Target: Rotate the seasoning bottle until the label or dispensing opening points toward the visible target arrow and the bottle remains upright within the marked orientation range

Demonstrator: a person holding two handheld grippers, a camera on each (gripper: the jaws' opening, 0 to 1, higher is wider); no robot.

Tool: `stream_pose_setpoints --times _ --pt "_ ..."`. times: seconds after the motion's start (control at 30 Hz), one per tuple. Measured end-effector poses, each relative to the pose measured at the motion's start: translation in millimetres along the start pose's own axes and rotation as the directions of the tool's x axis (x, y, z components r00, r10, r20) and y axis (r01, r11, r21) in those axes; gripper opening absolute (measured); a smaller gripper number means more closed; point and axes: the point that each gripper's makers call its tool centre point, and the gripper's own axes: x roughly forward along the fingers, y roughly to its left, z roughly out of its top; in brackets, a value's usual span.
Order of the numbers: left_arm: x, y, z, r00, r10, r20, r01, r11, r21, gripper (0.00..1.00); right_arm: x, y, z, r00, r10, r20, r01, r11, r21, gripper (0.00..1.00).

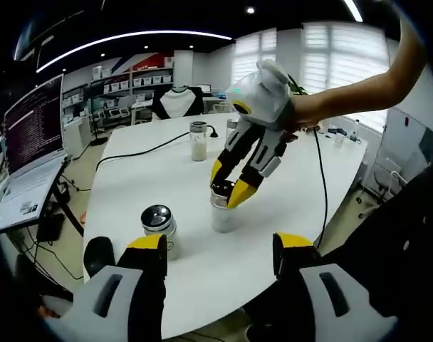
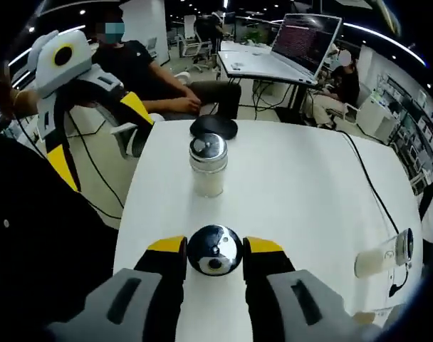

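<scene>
At lower centre of the right gripper view, the seasoning bottle [image 2: 215,250] stands upright on the white table [image 2: 309,192], its cap pinched by the right gripper [image 2: 215,251]. No target arrow is visible, so alignment can't be judged. Left gripper [image 1: 220,246] hangs spread.

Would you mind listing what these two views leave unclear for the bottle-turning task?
- Target arrow: none can be made out on the table in either view.
- Gripped bottle, right gripper view: body and label hidden below its cap, between the right gripper fingertips.
- Near bottle, left gripper view: label too small to read.
- Laptop screen: text too small.
</scene>
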Motion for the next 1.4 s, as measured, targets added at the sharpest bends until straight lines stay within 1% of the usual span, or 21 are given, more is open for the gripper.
stream_pose_setpoints --times 0.1,0.13,0.2,0.37,0.43,0.47,0.53,0.57,0.63,0.67,0.7,0.8,0.9,0.93,1.0,1.03,1.13,1.2,1.23,1.27,1.4 --pt "4 -3.8 1.1 1.0 -0.023 0.003 0.023 1.0 0.009 0.63 0 4 -1.5 0.999 0.021 -0.024 -0.021 0.999 -0.04 0.28" --pt "12 -7.1 -1.5 0.999 -0.043 -0.015 0.044 0.998 0.034 0.63 0 9 -2.6 0.997 0.052 -0.056 -0.058 0.992 -0.113 0.28" --pt "18 -9.8 -3.4 0.998 -0.06 -0.021 0.061 0.997 0.042 0.63 0 18 -4.6 0.99 0.11 -0.092 -0.125 0.976 -0.176 0.28" --pt "33 -17.3 -10.3 0.993 -0.099 -0.063 0.104 0.991 0.086 0.63 1 28 -6.3 0.977 0.152 -0.147 -0.189 0.938 -0.292 0.28" --pt "41 -23.1 -12.8 0.989 -0.124 -0.081 0.132 0.986 0.105 0.62 2 30 -5.9 0.973 0.156 -0.173 -0.212 0.901 -0.379 0.28" --pt "43 -25.2 -12.4 0.987 -0.134 -0.083 0.143 0.984 0.107 0.62 2 31 -6.1 0.971 0.161 -0.176 -0.218 0.896 -0.386 0.28" --pt "47 -29.7 -10.5 0.985 -0.157 -0.076 0.164 0.981 0.105 0.62 2 35 -6.9 0.961 0.179 -0.21 -0.259 0.846 -0.466 0.28" --pt "48 -31.0 -10.3 0.984 -0.164 -0.075 0.171 0.98 0.102 0.62 2 36 -7.4 0.958 0.184 -0.221 -0.27 0.835 -0.479 0.28" --pt "53 -32.8 -11.9 0.981 -0.176 -0.077 0.183 0.978 0.1 0.62 2 38 -7.3 0.952 0.189 -0.239 -0.292 0.792 -0.537 0.28" --pt "54 -32.8 -12.4 0.981 -0.177 -0.078 0.184 0.978 0.1 0.62 2 38 -7.2 0.952 0.19 -0.242 -0.295 0.784 -0.546 0.28" --pt "59 -32.4 -15.8 0.98 -0.181 -0.088 0.19 0.977 0.102 0.62 3 39 -7.3 0.948 0.191 -0.254 -0.307 0.755 -0.579 0.28" --pt "65 -32.2 -19.5 0.975 -0.198 -0.1 0.207 0.973 0.098 0.62 3 40 -7.7 0.939 0.204 -0.276 -0.335 0.719 -0.609 0.28" --pt "72 -30.3 -22.6 0.973 -0.207 -0.103 0.216 0.973 0.085 0.62 4 42 -8.4 0.925 0.213 -0.315 -0.375 0.653 -0.658 0.28" --pt "75 -28.7 -24.7 0.972 -0.207 -0.108 0.217 0.973 0.084 0.62 4 43 -8.6 0.923 0.214 -0.321 -0.38 0.643 -0.665 0.28" --pt "80 -25.8 -27.3 0.972 -0.207 -0.115 0.218 0.972 0.089 0.62 5 44 -8.5 0.914 0.215 -0.344 -0.403 0.59 -0.7 0.28" --pt "82 -24.7 -27.8 0.971 -0.208 -0.116 0.219 0.972 0.09 0.62 5 45 -8.4 0.913 0.217 -0.346 -0.404 0.589 -0.7 0.28" --pt "88 -22.0 -26.8 0.972 -0.212 -0.104 0.221 0.971 0.093 0.61 6 48 -7.0 0.905 0.236 -0.353 -0.424 0.552 -0.718 0.28" --pt "94 -21.0 -25.7 0.972 -0.218 -0.09 0.226 0.969 0.096 0.6 6 49 -6.7 0.897 0.246 -0.368 -0.442 0.513 -0.736 0.28" --pt "97 -20.9 -25.8 0.972 -0.22 -0.087 0.228 0.969 0.097 0.6 6 49 -6.7 0.896 0.247 -0.37 -0.444 0.508 -0.738 0.28" --pt "98 -21.1 -25.9 0.971 -0.222 -0.087 0.23 0.968 0.098 0.59 6 49 -7.2 0.891 0.248 -0.381 -0.455 0.487 -0.746 0.28" --pt "104 -22.9 -26.2 0.969 -0.234 -0.077 0.241 0.965 0.103 0.56 6 48 -7.0 0.885 0.26 -0.386 -0.465 0.474 -0.748 0.28"
